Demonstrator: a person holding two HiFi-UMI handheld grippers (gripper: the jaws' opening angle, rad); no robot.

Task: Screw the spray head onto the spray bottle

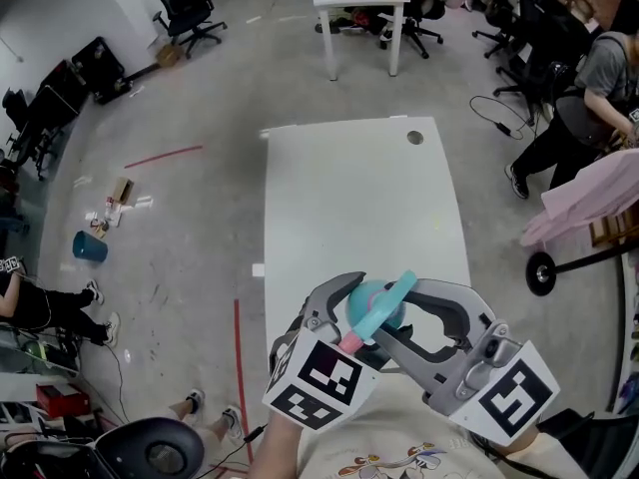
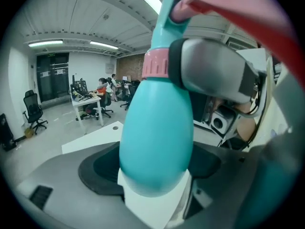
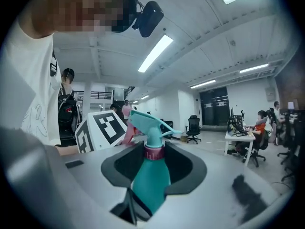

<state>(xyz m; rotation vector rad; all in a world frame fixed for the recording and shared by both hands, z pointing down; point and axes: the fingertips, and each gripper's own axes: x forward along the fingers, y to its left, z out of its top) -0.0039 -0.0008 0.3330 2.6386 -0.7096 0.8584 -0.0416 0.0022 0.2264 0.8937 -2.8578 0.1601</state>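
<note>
Head view: both tools are held up close to the person's chest, above the near end of the white table. The teal spray bottle sits between the left tool and the right tool. The spray head points away from the person, with the pink trigger low.

Left gripper view: the bottle body fills the gap between the jaws, which look closed on its lower part. The long axis runs up and away from the camera. The pink collar is at the top, and the right tool's grey jaw sits right beside it.

Right gripper view: the jaws are partly closed and pinch the bottle, with the collar in the hollow near the tips and the head above. The head looks seated; tightness is unclear. The right tool is nearer the collar, so any tightening twist goes around that long axis while the left tool braces the body.
</note>
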